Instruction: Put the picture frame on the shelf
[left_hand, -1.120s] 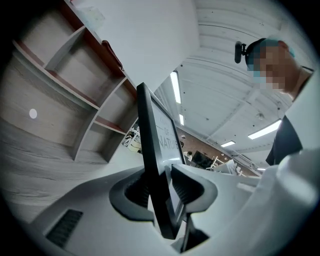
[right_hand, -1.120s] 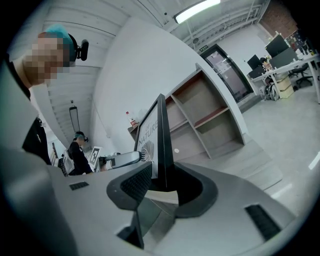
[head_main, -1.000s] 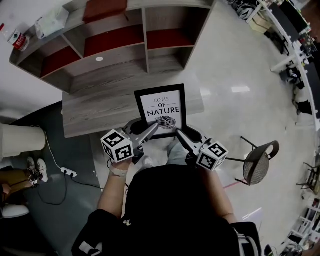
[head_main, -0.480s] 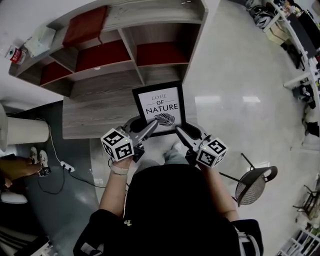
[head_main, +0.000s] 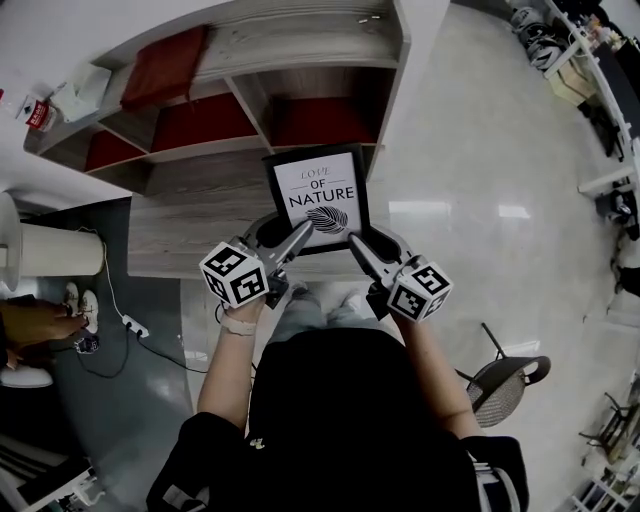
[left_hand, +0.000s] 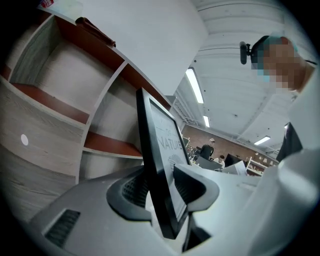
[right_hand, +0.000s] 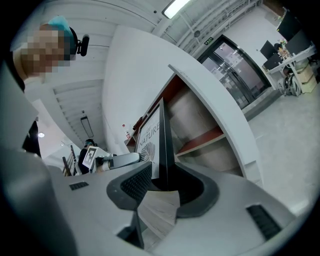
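Observation:
The picture frame (head_main: 318, 195) is black with a white print and stands upright in the air over the grey wood counter (head_main: 190, 215), just before the shelf unit (head_main: 240, 45) with red-backed compartments. My left gripper (head_main: 303, 231) holds the frame's lower left edge. In the left gripper view the frame (left_hand: 155, 150) sits between the pads of the left gripper (left_hand: 160, 190), whose jaws are opening. My right gripper (head_main: 353, 242) grips the lower right edge. In the right gripper view the frame (right_hand: 162, 145) is pinched by the right gripper (right_hand: 162, 185).
A white cylindrical bin (head_main: 50, 250) stands at the left, with a power strip (head_main: 135, 330) and cable on the dark floor. A mesh chair (head_main: 500, 375) is behind me on the right. A tissue pack (head_main: 85, 95) and red-white box (head_main: 40, 112) lie on the shelf top.
Both grippers have carried the frame forward, closer to the shelf's lower compartments. My view has shifted so the shelf fills more of the top.

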